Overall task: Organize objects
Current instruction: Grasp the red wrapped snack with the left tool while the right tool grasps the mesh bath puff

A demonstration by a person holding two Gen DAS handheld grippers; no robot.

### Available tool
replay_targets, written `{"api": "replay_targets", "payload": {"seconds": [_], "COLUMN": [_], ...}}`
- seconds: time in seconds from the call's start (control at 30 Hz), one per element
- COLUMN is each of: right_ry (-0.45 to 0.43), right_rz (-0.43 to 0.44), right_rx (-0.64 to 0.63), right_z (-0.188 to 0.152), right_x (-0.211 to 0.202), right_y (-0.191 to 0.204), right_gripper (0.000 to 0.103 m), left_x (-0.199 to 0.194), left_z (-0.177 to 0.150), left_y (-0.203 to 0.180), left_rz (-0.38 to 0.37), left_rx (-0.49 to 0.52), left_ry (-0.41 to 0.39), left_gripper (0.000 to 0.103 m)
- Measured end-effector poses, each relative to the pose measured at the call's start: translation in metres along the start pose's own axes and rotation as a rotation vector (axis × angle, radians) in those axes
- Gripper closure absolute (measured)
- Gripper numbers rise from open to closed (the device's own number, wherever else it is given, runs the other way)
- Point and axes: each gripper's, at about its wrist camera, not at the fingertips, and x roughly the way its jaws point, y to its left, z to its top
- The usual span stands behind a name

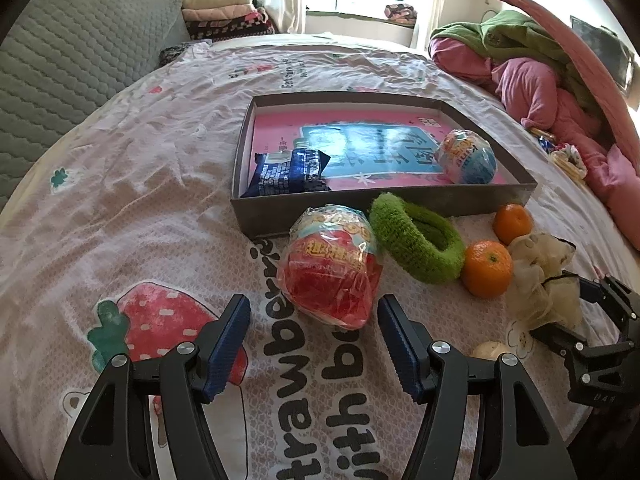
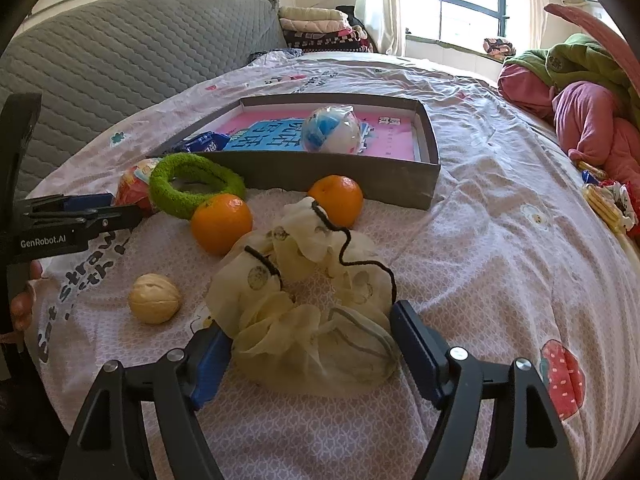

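Sorting is under way on the bed [image 1: 168, 168], and we treat the shallow box [image 1: 360, 204] in the middle of the bedspread as the collection point; it already holds a blue snack packet [image 1: 288, 172] in its near-left corner and a blue wrapped egg [image 1: 468, 158] toward its right wall. Our left gripper [image 1: 314, 332] has its jaws apart and empty, lined up just short of the red wrapped egg [image 1: 332, 272], which lies outside the box near its front wall, just beside the green fuzzy ring [image 1: 416, 236]. We judge this egg light and rigid under a crinkly, slippery film, so we would close across its widest part, not on the loose wrap at either end. Our right gripper [image 2: 308, 344] is also spread, with the cream scrunchie [image 2: 316, 312] lying between its fingers; whether the pads touch the fabric we cannot tell. We judge the scrunchie soft and very light; it will collapse under pressure, so we would pinch a thick bunch of cloth, not the thin black cord. Two oranges [image 2: 222, 222] and a walnut [image 2: 154, 298] remain loose on the bedspread between the scrunchie and the box front.
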Motion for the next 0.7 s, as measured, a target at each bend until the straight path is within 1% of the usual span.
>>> {"api": "replay_targets", "payload": {"seconds": [0.13, 0.43, 0.5, 0.7], "right_ry": [0.000, -0.029, -0.039, -0.053], "right_rz": [-0.044, -0.059, -0.059, -0.031], "right_rx": [-0.021, -0.009, -0.004, 0.018], "right_z": [0.000, 0.002, 0.003, 0.003], "right_x": [0.005, 0.006, 0.005, 0.002], "right_y": [0.002, 0.000, -0.001, -0.009], "right_gripper": [0.026, 0.027, 0.031, 0.049], "left_x": [0.003, 0.015, 0.017, 0.024], "left_z": [0.003, 0.010, 0.011, 0.014], "left_y": [0.000, 0.000, -0.001, 0.000], "left_rz": [0.001, -0.001, -0.001, -0.014], "left_rx": [-0.001, -0.011, -0.009, -0.022], "left_ry": [-0.005, -0.004, -0.004, 0.009], "left_gripper": [0.035, 0.035, 0.035, 0.035]}}
